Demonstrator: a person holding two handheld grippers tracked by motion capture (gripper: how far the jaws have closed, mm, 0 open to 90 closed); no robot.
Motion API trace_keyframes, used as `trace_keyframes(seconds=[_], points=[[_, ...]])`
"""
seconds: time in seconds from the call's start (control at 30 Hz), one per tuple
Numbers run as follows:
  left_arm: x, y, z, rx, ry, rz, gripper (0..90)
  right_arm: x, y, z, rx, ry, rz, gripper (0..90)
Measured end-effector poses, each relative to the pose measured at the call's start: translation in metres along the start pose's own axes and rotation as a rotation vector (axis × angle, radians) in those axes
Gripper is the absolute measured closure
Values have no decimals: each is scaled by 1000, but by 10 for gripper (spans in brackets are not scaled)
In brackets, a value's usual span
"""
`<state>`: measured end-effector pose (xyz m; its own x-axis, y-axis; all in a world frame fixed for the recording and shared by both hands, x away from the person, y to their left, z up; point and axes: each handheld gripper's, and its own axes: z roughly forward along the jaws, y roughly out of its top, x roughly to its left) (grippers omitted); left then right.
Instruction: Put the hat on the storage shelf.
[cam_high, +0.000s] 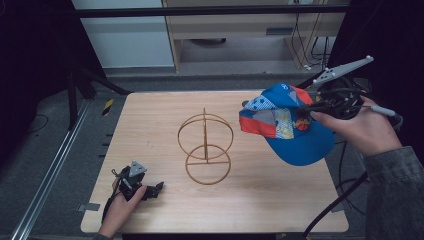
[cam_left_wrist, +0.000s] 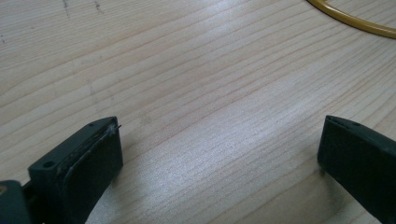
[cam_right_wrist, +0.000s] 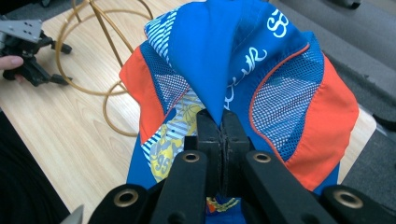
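My two tongs are black. The right tongs (cam_right_wrist: 222, 135) have flat arms with brass-ringed pivot holes, a grey three-cornered plate (cam_high: 341, 70) and black cables. The left tongs (cam_left_wrist: 219, 158) have thick padded black jaws. My right sleeve (cam_high: 396, 192) is grey-green.

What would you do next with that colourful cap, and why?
Probably carry the cap leftward over the gold wire stand. The right gripper is pinching its fabric and holding it off the table, while the left gripper rests open.
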<state>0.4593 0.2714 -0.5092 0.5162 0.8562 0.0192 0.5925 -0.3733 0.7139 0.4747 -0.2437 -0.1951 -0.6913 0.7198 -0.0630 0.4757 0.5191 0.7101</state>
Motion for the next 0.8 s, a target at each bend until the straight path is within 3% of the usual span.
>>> trace_keyframes(seconds=[0.3, 0.8], points=[[0, 0, 0, 3, 0, 0, 0, 10, 25, -5, -20, 14, -34, 893], [0, 0, 0, 3, 0, 0, 0, 20, 38, -5, -24, 38, -60, 893]])
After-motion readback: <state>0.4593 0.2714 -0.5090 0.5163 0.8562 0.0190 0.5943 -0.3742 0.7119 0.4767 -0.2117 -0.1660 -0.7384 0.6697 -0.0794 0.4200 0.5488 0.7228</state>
